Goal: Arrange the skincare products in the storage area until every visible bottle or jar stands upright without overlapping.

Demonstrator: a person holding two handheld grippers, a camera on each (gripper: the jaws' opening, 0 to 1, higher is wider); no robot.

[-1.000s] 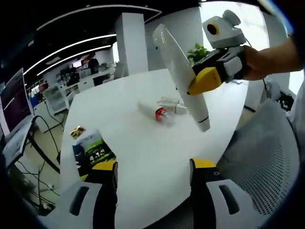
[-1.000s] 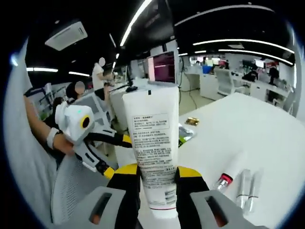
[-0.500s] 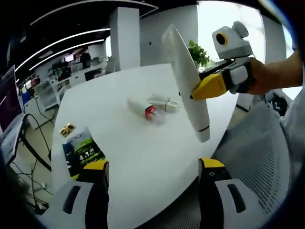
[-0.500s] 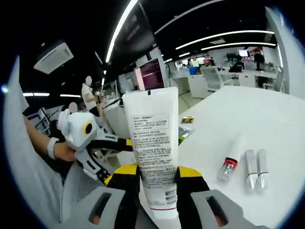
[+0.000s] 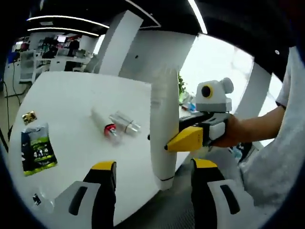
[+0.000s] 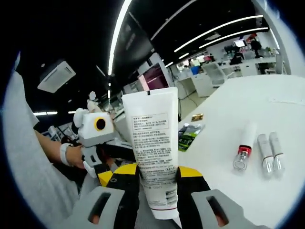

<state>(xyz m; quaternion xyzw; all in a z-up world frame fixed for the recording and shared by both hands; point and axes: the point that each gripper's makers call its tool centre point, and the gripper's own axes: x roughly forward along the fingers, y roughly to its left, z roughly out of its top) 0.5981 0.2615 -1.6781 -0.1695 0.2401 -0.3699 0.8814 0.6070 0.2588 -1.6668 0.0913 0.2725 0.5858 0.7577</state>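
My right gripper (image 6: 157, 174) is shut on a white squeeze tube (image 6: 151, 148) with printed text, gripping it near the cap end. In the left gripper view this tube (image 5: 162, 129) hangs nearly upright, cap down, off the table's near edge, with the right gripper (image 5: 170, 143) clamped on its middle. My left gripper (image 5: 153, 167) is open; the tube's cap end hangs just ahead of the gap between its jaws. On the white table (image 5: 66, 100) lie a small tube with a red band (image 5: 107, 128) and two slim clear tubes (image 5: 126, 123), all on their sides.
A green sachet (image 5: 35, 148) and a small gold packet (image 5: 29, 116) lie near the table's left edge. A person's hand (image 5: 236, 133) holds the right gripper. The left gripper (image 6: 101, 162) shows beside the tube. Office desks and monitors stand behind.
Both views have swung. The tube has turned from slanted to nearly upright and come closer to my left jaws. The right gripper keeps its hold; the items on the table lie as before.
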